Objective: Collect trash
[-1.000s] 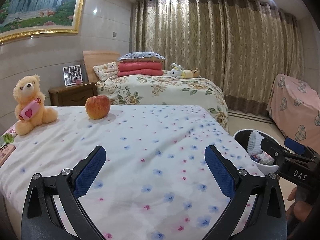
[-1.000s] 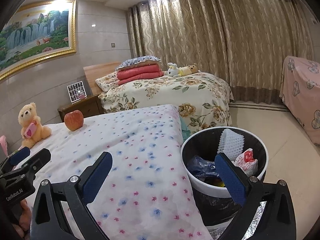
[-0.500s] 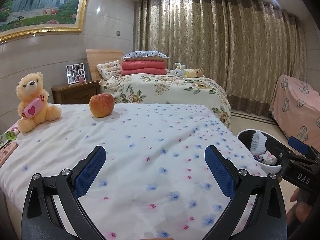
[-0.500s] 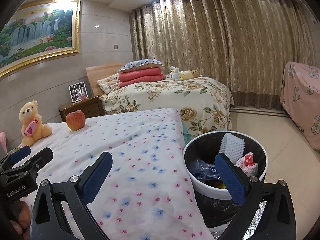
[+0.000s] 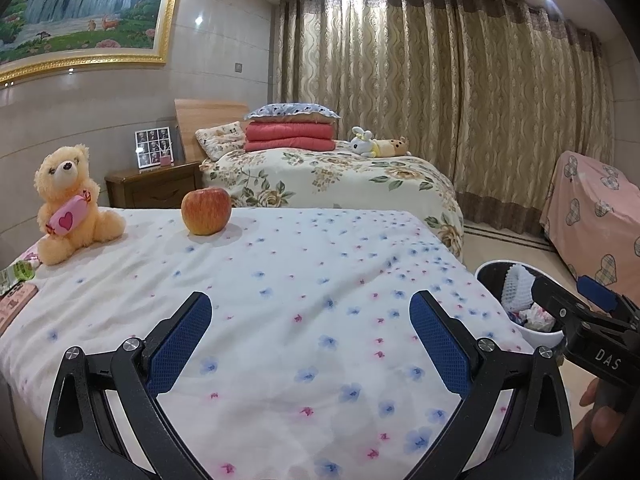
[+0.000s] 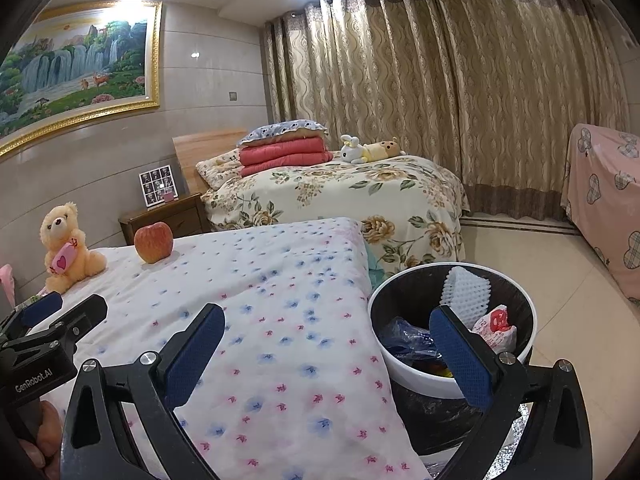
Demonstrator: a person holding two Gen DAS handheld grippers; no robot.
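The bin (image 6: 452,364), round with a white rim and a dark liner, stands on the tiled floor just beside the bed's (image 5: 280,280) corner, and it already holds trash: a white foam net sleeve (image 6: 466,294), a crumpled blue plastic bag (image 6: 408,338) and a red-and-white wrapper (image 6: 496,326). So much of the collecting looks done. What may be left lies at the far left edge of the bed in the left wrist view: a green packet (image 5: 14,274) and a flat pinkish packet (image 5: 16,306), both cut off by the frame, so whether they are trash is a guess. The left gripper (image 5: 310,326) hangs over the bedspread with its jaws spread wide and nothing between them; the right gripper (image 6: 328,350) is likewise released and empty, one finger over the bedspread and the other over the bin. The finger pads are blue with a fine cross-hatched grip. The bedspread is soft white cotton scattered with small blue and pink flowers, slightly wrinkled. A smooth, waxy apple (image 5: 206,211) and a fuzzy teddy (image 5: 70,204) hugging a pink heart cushion sit near the far side, apart from each other; neither looks like trash.
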